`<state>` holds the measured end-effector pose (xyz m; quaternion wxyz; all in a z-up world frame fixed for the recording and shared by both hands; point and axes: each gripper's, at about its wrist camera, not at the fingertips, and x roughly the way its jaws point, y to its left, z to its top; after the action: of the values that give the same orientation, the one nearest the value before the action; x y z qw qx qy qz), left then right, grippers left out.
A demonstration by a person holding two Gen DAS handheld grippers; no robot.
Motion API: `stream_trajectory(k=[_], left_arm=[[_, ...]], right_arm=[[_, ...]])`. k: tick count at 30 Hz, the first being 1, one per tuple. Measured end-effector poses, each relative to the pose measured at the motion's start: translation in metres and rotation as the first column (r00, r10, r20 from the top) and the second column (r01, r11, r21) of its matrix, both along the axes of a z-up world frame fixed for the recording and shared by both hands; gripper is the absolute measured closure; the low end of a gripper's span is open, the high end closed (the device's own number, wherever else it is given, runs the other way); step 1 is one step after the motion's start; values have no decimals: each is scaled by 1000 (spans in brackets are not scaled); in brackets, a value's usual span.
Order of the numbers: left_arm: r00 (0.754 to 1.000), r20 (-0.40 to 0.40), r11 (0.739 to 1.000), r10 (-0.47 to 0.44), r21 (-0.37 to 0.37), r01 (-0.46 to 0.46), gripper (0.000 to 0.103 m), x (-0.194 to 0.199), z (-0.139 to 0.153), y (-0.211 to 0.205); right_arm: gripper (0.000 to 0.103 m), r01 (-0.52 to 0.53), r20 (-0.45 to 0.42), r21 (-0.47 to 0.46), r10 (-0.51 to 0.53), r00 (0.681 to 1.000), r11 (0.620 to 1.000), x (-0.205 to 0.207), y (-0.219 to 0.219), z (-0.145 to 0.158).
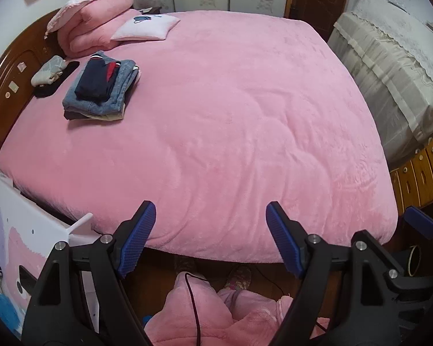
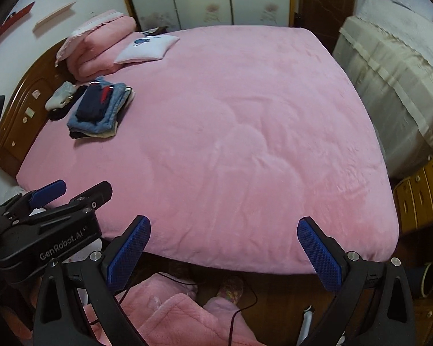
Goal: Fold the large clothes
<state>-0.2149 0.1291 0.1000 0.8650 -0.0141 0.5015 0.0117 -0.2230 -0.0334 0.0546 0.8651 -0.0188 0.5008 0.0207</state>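
- Both tongs wide and empty: left gripper [image 1: 210, 239], right gripper [image 2: 225, 256], hovering at the bed [image 1: 231, 115] edge.
- Folded clothes stack [image 1: 101, 89] sits near the headboard [image 1: 11, 86].
- Looks between garments; next means fetching an unfolded one, none visible on the bed.

One bed [image 1: 216, 115], one clothes stack [image 1: 101, 86], two hand-held grippers [image 1: 210, 239]

The lower layers of the folded clothes stack [image 1: 101, 92] at upper left are covered by the jeans on top, so their kind cannot be told. The right gripper [image 1: 421, 226] is cut off at the left wrist view's lower right edge. The small print on the white pillow [image 2: 147, 47] is too small to read.
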Motion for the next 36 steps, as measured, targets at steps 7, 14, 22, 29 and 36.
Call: stream_trajectory(k=[7, 14, 22, 29, 36], left_arm=[[997, 77, 999, -20, 28, 18, 26, -6, 11, 10], [999, 35, 1000, -26, 17, 26, 25, -5, 2, 16], [1000, -25, 1000, -17, -22, 16, 19, -2, -18, 21], [999, -34, 1000, -6, -24, 5, 18, -1, -23, 19], [999, -40, 1000, 1, -30, -2, 18, -2, -27, 18]], right_arm=[[0, 4, 49, 6, -5, 999, 1000, 3, 10, 19], [0, 11, 26, 10, -11, 1000, 1000, 9, 11, 17], [0, -2, -1, -9, 2, 1000, 1000, 14, 13, 8], [0, -3, -5, -16, 3, 1000, 1000, 17, 13, 5], [0, -1, -21, -17, 1, 1000, 1000, 18, 13, 0]])
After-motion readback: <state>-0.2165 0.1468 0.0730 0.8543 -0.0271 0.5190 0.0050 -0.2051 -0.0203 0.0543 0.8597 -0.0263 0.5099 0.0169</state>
